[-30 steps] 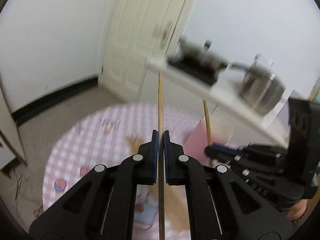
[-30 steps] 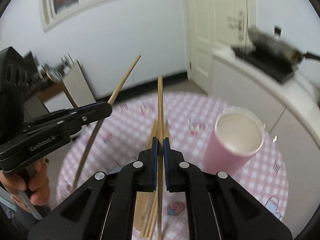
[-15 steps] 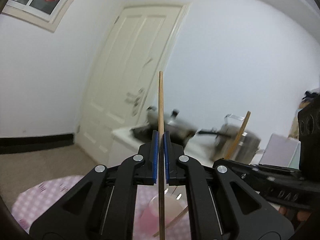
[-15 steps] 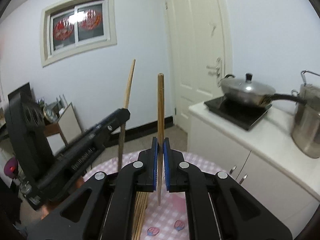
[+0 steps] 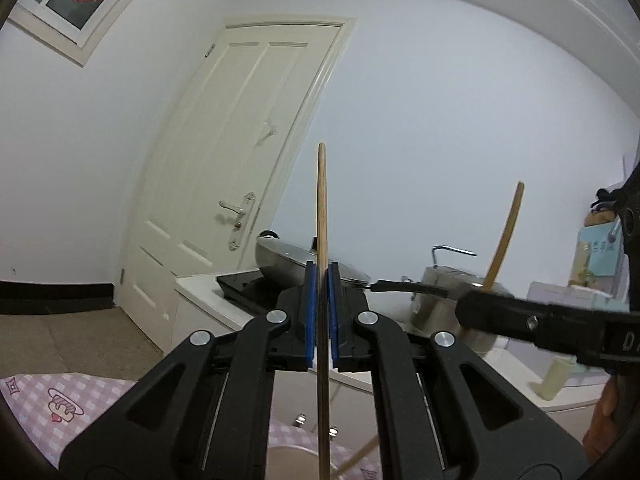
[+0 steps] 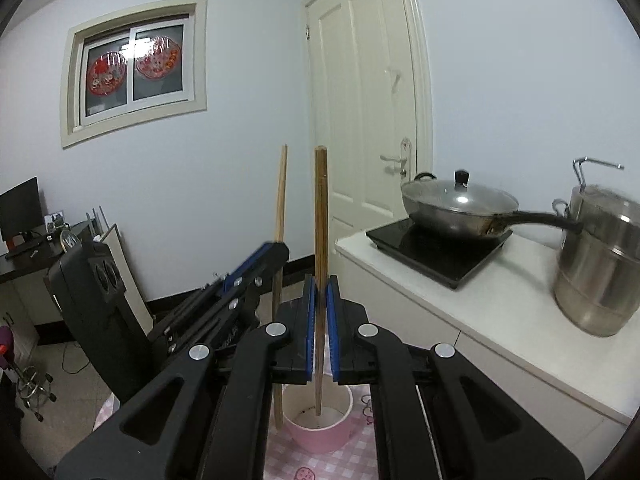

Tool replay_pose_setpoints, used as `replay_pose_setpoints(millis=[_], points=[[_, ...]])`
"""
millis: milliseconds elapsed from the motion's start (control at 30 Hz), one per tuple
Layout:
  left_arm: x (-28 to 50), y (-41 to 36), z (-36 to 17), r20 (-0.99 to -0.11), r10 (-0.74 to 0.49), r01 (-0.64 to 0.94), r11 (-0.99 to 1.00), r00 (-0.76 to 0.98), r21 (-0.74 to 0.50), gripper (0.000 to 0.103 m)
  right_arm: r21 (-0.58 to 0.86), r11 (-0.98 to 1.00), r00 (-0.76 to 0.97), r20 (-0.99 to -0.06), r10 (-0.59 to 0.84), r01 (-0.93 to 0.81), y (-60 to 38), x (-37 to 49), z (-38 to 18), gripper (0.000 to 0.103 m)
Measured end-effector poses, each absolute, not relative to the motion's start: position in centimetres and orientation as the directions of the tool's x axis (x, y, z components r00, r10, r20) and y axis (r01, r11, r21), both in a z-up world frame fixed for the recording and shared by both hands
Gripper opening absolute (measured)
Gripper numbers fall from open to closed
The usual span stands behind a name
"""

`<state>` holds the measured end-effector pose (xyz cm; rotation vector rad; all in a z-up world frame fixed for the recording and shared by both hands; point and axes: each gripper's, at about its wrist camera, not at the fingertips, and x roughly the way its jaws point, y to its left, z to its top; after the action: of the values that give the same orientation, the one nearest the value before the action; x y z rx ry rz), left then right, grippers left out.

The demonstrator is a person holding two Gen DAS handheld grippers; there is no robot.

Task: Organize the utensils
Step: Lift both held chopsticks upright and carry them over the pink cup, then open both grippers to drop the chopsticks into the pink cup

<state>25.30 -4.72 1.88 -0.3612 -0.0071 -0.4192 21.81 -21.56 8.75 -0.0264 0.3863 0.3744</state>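
My right gripper (image 6: 320, 292) is shut on a dark wooden chopstick (image 6: 321, 216), which stands upright with its lower end pointing into the mouth of the pink cup (image 6: 316, 442). My left gripper (image 5: 322, 280) is shut on a lighter chopstick (image 5: 322, 216), also upright. In the right wrist view the left gripper (image 6: 260, 260) reaches in from the left, and its chopstick (image 6: 281, 200) comes down beside the cup's left rim; whether it is inside I cannot tell. The right gripper (image 5: 480, 308) and its chopstick (image 5: 506, 236) show at the right of the left wrist view.
The cup stands on a table with a pink checked cloth (image 6: 320, 468). Behind it a white counter (image 6: 500, 312) carries a lidded wok (image 6: 456, 204) on a black cooktop and a steel pot (image 6: 600, 264). A closed door (image 6: 368, 120) is beyond, and a desk (image 6: 24, 256) at far left.
Both grippers have risen and tilted up from the table, each carrying its chopstick. The chopsticks went from slanting over the table to standing upright above the pink cup.
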Motion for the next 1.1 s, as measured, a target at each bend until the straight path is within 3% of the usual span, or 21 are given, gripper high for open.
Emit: replay_pose_setpoints(millis=[233, 467, 700, 1100], points=[[25.2, -6.4, 1.1, 0.11, -0.363, 0.379, 0.896, 0.925, -0.23, 0.006, 0.06, 0.927, 0.84, -0.404, 0.361, -0.369, -21.9, 22.6, 7.2, 0.004], [24.9, -6.6, -0.8, 0.078, -0.376, 0.384, 0.908, 0.923, -0.166, 0.006, 0.078, 0.923, 0.82, -0.435, 0.372, -0.377, -21.8, 22.9, 5.6, 0.004], [24.9, -6.2, -2.7, -0.015, -0.385, 0.38, 0.916, 0.923, -0.132, 0.006, 0.08, 0.925, 0.806, -0.467, 0.363, -0.371, -21.6, 22.8, 4.0, 0.004], [25.7, -5.2, -4.7, -0.154, -0.413, 0.386, 0.906, 0.898, -0.176, 0.007, 0.095, 0.935, 0.788, -0.514, 0.34, -0.341, -21.7, 23.3, 2.0, 0.005]])
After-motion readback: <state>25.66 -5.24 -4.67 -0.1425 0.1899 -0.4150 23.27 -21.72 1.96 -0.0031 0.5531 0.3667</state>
